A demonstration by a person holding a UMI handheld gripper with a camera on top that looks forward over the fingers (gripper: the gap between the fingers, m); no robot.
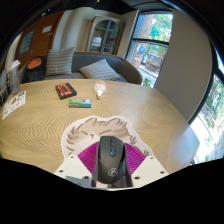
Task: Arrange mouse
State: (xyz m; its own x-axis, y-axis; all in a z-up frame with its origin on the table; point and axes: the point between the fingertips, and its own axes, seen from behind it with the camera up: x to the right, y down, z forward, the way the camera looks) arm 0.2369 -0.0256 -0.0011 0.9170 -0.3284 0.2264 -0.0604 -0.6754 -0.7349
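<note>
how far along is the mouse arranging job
Done: the jaws have closed on the black mouse, one pad at each side. In hand: it sits at the near edge of the cat-print mouse pad. Left: settling it on the pad and releasing; whether it's lifted is unclear.

One mouse point(111, 163), one mousepad point(103, 133), one bottle point(100, 90).

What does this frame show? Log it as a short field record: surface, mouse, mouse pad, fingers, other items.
surface: round wooden table
mouse: dark computer mouse between the fingers
mouse pad: pale pad with a cat picture, under and ahead of the mouse
fingers: gripper shut on the mouse, pink pads against its sides
other items: small box, a flat packet, a glass, all beyond the pad
background: sofa, windows
</note>
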